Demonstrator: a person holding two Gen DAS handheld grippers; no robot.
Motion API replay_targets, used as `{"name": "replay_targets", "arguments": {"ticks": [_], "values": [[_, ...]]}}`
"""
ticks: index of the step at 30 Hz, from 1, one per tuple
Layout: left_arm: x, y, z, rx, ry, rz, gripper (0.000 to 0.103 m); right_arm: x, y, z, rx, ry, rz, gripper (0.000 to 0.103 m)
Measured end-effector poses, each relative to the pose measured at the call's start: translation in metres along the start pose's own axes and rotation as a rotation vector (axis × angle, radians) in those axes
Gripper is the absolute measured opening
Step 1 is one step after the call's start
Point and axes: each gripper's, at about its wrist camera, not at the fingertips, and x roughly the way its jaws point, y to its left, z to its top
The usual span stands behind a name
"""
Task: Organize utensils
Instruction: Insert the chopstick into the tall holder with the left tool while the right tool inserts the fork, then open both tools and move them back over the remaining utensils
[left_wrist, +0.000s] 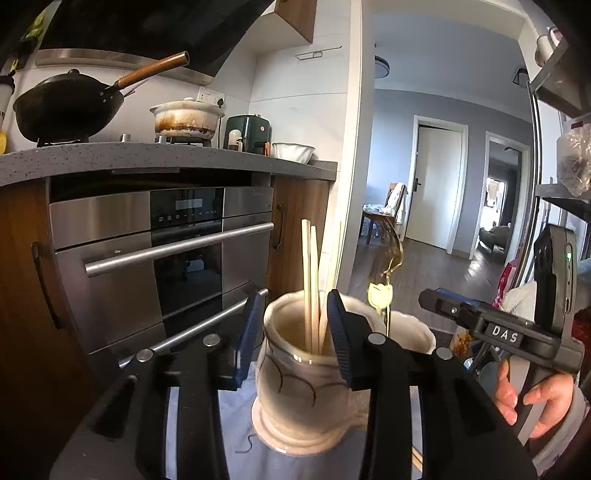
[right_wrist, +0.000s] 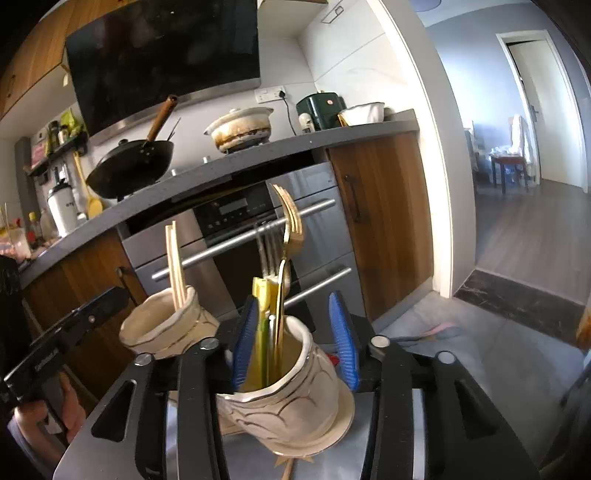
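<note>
Cream ceramic holders with dark curved lines stand side by side on a pale cloth-covered surface whose edges are cut off by both views. The left gripper (left_wrist: 291, 332) hangs released, its blue ribbed pads straddling the rim of the cream holder of wooden chopsticks (left_wrist: 301, 384); one pad seems to lie over the mouth, though contact cannot be judged. Pale wooden chopsticks (left_wrist: 310, 280) stand upright inside, bare and straight.

The right gripper (right_wrist: 295, 339) is also spread wide, pads either side of the cream holder of metal cutlery (right_wrist: 295, 391), apart from its walls. Gold-toned forks and spoons (right_wrist: 291, 229) rise from it, blurred and hard to separate; a yellow-green handle (right_wrist: 262, 325) leans against the left pad.

Beyond the holders there is open floor before the stainless steel oven (left_wrist: 162, 251) with bar handles, and a doorway to the right. Something thin and tan pokes out below the cutlery holder's base, too cropped to identify.
</note>
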Motion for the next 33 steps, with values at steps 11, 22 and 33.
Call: {"name": "replay_targets", "arguments": {"ticks": [11,22,33], "values": [[-0.046,-0.012,-0.010,0.011,0.020,0.045,0.098,-0.070,0.004,0.003,-0.049,-0.021,-0.047,0.098],[-0.071,-0.036,-0.040,0.059,0.102,0.019,0.098,-0.114,-0.021,-0.032,-0.038,0.062,-0.164,0.098],[-0.059,-0.063,-0.086,0.066,0.232,-0.046,0.098,-0.114,-0.033,-0.079,-0.066,0.205,-0.247,0.098]]}}
